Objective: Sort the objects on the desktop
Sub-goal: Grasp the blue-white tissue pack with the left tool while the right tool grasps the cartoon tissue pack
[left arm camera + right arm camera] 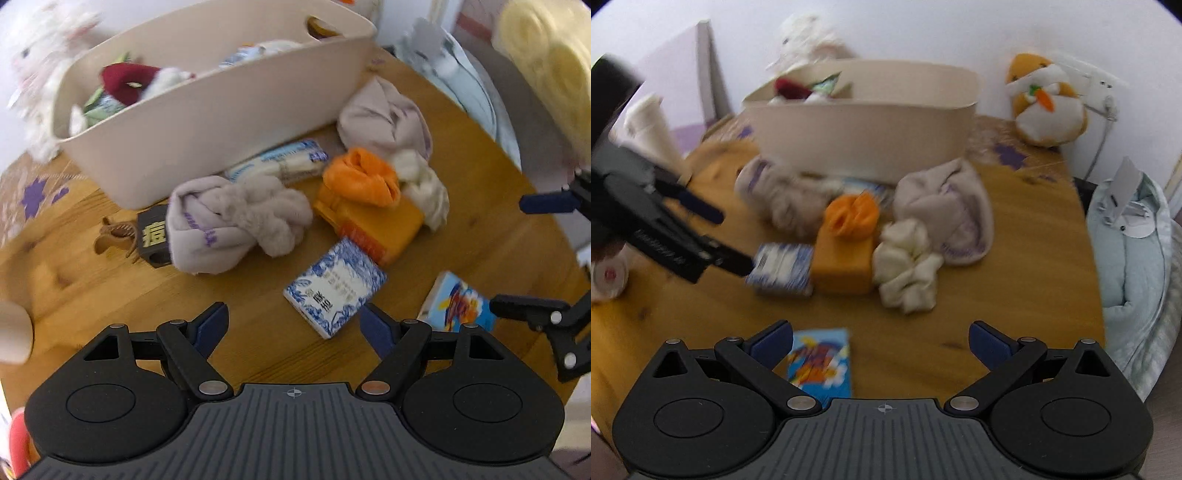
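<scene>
1. Left wrist view. Wooden counter (461, 229) fills the frame, with a pale wall at the top edge. A beige basket (221, 107) stands at upper centre, and a dark red soft item (125, 83) shows inside its left end.
2. Clutter lies in front of the basket: a grey fleece bundle (236, 221) at centre left, a brown hair clip (114, 238) and a black block (153, 236) beside it, an orange cloth (364, 177) on an orange box (384, 229), and a white cloth (424, 188) at right.
3. A blue-and-white patterned packet (334, 288) lies flat at centre.
4. The left claw (293, 325) sits at the bottom, jaws spread wide and empty; the packet's near corner lies just beyond the gap.
5. A bright cartoon packet (456, 304) lies at lower right, next to the right claw (517, 254), which enters from the right edge.
6. Right wrist view. Same counter, blurred. The basket (864, 133) is at upper centre and a plush toy (1047, 107) leans on the wall at upper right.
7. The right claw (881, 341) is wide open and holds nothing. The cartoon packet (822, 363) lies by its left finger.
8. The left claw (733, 238) reaches in from the left edge, its lower fingertip at the patterned packet (783, 269).
</scene>
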The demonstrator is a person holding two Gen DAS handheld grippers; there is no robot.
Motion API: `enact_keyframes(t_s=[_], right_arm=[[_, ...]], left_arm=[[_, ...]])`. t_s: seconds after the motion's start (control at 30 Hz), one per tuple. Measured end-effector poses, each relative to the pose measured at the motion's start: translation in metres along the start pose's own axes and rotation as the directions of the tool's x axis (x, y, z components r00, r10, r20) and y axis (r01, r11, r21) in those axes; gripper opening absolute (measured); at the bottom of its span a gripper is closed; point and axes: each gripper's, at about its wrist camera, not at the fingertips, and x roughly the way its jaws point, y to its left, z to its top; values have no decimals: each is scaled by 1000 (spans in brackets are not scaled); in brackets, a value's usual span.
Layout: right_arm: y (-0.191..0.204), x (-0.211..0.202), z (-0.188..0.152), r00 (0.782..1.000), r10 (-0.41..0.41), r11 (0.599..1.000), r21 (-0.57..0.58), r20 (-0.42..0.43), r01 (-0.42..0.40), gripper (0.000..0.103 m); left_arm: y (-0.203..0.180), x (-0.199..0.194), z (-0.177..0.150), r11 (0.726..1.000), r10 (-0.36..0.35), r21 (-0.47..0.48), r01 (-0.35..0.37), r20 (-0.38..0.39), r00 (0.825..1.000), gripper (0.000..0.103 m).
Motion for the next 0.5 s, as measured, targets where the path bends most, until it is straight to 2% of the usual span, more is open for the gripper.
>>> enact_keyframes(t_s=[0.1,0.17,0.27,0.33,0.43,0.5], right_arm=[[10,6,-8,999,22,1000,-17,-26,-22,103],[15,11,-12,999,21,999,-34,-48,-23,103],[21,18,-16,997,17,999,-49,-71,-21,101],[24,21,-18,996,9,998,-61,-89,-15,99],[27,27,-20,994,5,997,-71,-112,-13,94],[29,29,-20,993,5,997,-75,-121,-14,92]], left_arm=[[-6,5,-1,997,-38,62,39,-3,999,79],[-15,10,-1,991,-27,134,29,-11,1000,79],[-32,19,-1,959,21,281,-21,2,1000,79],[-41,26,0,937,37,346,-41,17,999,79],[-46,36,4,923,47,382,-54,28,998,79],[-45,39,5,922,31,385,-39,29,999,79]])
